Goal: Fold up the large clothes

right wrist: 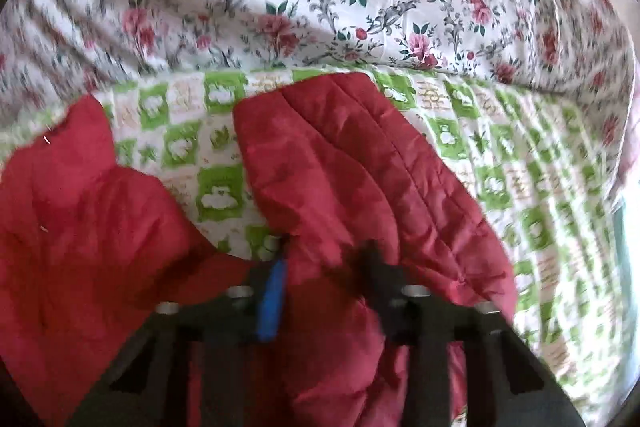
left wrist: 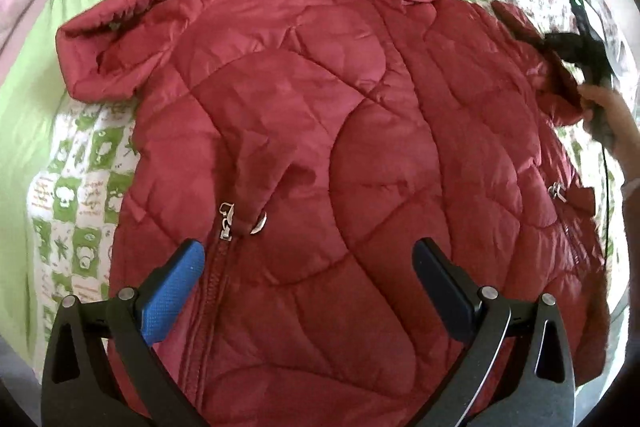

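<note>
Red quilted jacket (left wrist: pixel 320 131) is lying spread on the green-checked bed sheet (left wrist: pixel 80 163). I am watching my left hand-held gripper (left wrist: pixel 308 259) hovering spread above its zipper (left wrist: pixel 224 219); my right hand-held gripper (right wrist: pixel 324 263) is pinching the sleeve (right wrist: pixel 360 179).

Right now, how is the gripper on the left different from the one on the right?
The left gripper is open, its fingers spread wide above the red jacket and holding nothing; the right gripper is shut on the jacket's sleeve. The left gripper hovers over the jacket's front by the zipper pull; the right gripper is out at the jacket's side. Both have black arms and a blue finger pad.
</note>
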Tool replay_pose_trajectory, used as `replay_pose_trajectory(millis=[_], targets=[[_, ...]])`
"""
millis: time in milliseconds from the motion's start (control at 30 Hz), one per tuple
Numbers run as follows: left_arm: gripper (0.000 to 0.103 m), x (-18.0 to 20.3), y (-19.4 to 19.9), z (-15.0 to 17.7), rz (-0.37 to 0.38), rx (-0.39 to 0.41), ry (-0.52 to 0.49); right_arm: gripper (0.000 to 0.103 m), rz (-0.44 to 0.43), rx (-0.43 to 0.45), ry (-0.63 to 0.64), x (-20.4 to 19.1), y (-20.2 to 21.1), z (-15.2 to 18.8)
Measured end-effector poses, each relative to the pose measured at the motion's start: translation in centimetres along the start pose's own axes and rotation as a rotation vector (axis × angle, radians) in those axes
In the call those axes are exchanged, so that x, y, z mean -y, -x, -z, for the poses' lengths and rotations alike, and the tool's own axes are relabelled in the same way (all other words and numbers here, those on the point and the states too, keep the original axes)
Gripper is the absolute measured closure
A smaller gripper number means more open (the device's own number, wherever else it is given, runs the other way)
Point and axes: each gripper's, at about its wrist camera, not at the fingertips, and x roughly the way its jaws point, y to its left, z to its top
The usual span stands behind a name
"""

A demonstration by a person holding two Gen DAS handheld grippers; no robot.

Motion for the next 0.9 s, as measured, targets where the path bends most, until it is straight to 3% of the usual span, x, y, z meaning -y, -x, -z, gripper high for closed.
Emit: replay_pose_trajectory(millis=[133, 400, 567, 633, 900], targets=[[0.000, -0.6, -0.2, -0.2, 0.008, -0.004, 0.021, 0.088, -0.070, 0.059, -0.011, -0.1, 2.6, 0.5], [0.000, -1.4, 0.0, 0.3, 0.065, 0.006, 0.057, 0.089, -0.320, 0.112, 0.020, -4.0, 9.2, 3.2], [0.000, -2.4, 0.4, 0.8, 0.267, -0.006, 0.147, 0.089, -0.467, 0.094, 0.127, -10.1, 12.4, 6.6], [0.000, -2.5, 0.5, 0.9, 0.310, -0.011, 0.166, 0.089, -0.532, 0.072, 0.167, -12.4, 13.0, 8.2], [0.000, -2.3, 2.4, 0.4, 0.189, 0.043, 0.038, 0.089, -0.641, -0.003, 0.277, -19.2, 13.4, 13.1]])
